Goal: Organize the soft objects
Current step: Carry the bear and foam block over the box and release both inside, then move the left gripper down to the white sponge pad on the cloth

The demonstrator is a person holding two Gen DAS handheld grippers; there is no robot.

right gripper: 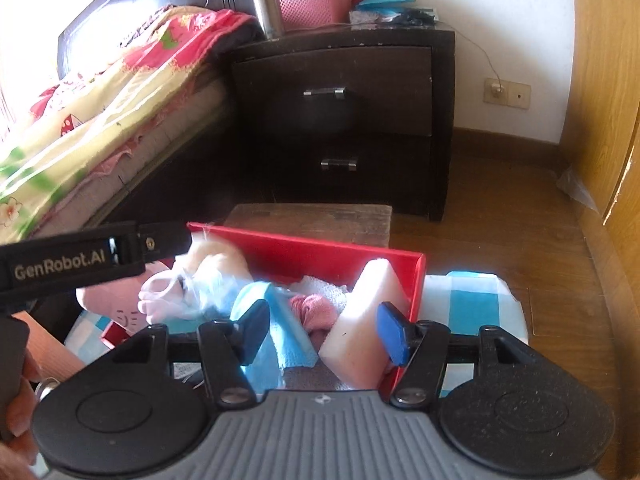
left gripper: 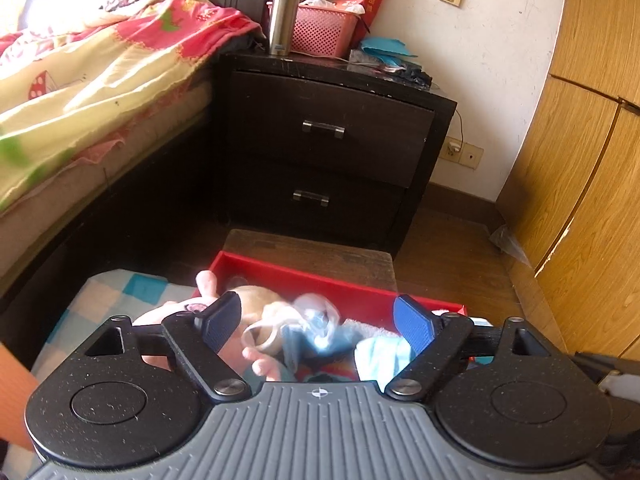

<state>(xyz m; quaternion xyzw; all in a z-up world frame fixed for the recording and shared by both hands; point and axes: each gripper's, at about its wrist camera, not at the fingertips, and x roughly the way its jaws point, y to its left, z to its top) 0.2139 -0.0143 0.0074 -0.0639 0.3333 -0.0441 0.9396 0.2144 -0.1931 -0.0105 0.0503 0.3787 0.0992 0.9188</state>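
Note:
A red box (left gripper: 304, 276) (right gripper: 320, 252) sits on a blue checked cloth (right gripper: 472, 300) on the floor. It holds several soft things: a beige plush toy (left gripper: 256, 300) (right gripper: 216, 260), a pink plush (right gripper: 116, 304) at its left edge, a blue cloth (right gripper: 280, 320), a pink knit piece (right gripper: 316, 308), a white sponge block (right gripper: 360, 320) and a crinkled clear plastic bag (left gripper: 316, 312). My left gripper (left gripper: 320, 324) is open just above the box, around the bag and toys. My right gripper (right gripper: 324, 332) is open above the blue cloth and the sponge. The left gripper's body (right gripper: 80, 260) shows in the right wrist view.
A dark nightstand (left gripper: 328, 140) (right gripper: 352, 112) stands behind the box, with a steel flask (left gripper: 284, 20) and a pink basket (left gripper: 324, 28) on top. A low wooden stool (left gripper: 304, 248) is right behind the box. A bed (left gripper: 80, 92) is on the left, a wooden wardrobe (left gripper: 580, 140) on the right.

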